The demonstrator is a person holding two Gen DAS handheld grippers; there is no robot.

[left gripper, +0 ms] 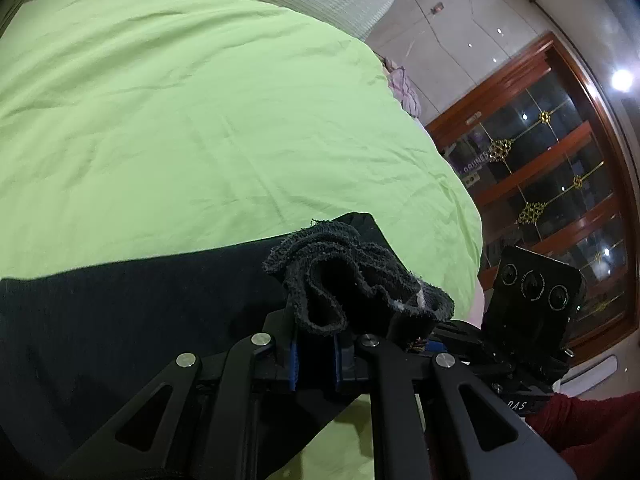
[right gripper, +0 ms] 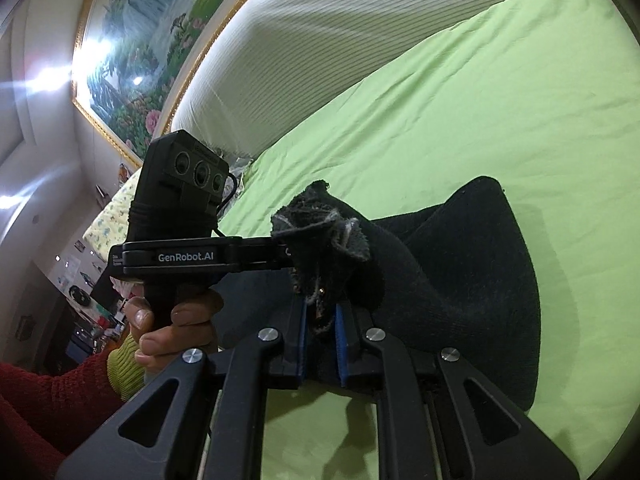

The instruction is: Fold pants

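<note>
Green bedsheet (left gripper: 160, 120) covers the bed and fills most of both views, wrinkled, with a ribbed white headboard cushion (right gripper: 320, 40) along its far edge. Black pants (left gripper: 100, 320) lie across the sheet, part flat on it and part lifted, the fabric rising in a bunched ridge toward both tools. The left gripper (left gripper: 314, 364) is clenched on a frayed, gathered edge of the pants, which spills up and over its blue-padded fingers (left gripper: 294, 360). The right gripper (right gripper: 322, 340) is likewise clamped on a ragged bunch of the same dark cloth just beside the left one. A hand (right gripper: 168, 328) in a red sleeve grips the left tool's handle. A framed landscape painting (right gripper: 152, 40) hangs above the headboard.
</note>
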